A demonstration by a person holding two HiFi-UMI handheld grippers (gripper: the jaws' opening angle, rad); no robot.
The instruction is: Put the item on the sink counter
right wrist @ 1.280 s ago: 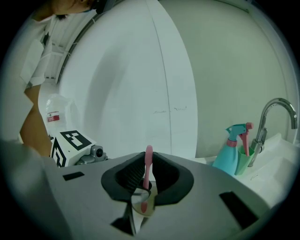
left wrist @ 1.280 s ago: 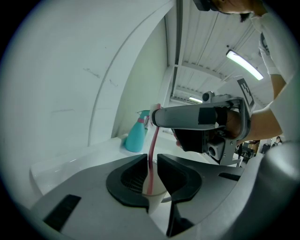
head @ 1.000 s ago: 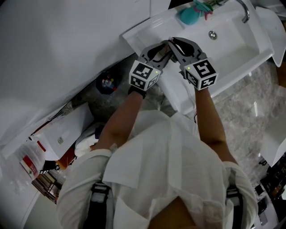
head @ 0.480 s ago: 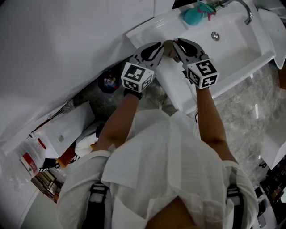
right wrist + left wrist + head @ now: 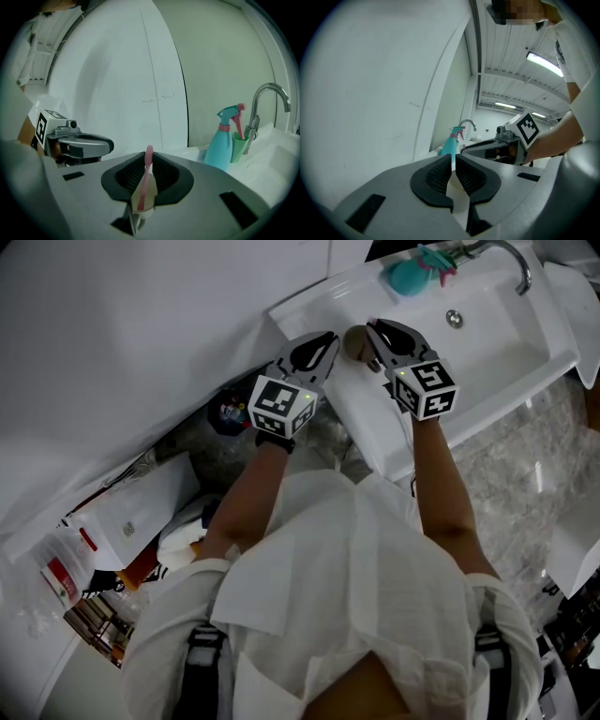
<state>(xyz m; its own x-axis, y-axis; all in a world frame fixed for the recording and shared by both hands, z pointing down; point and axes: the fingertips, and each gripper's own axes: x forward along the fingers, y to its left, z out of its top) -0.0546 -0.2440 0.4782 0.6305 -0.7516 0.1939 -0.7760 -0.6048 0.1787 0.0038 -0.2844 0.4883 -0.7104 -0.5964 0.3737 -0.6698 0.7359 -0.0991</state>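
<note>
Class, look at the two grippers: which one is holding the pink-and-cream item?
The right gripper: its jaws are clamped on the pink-and-cream item. The left gripper has just been closing its jaws, and nothing is between them.

No legible txt anywhere I can see. On left gripper & right gripper only b/w square marker patterns, no chars. Red-labelled pkg, lower left of head view, maybe has print, too small to read.
</note>
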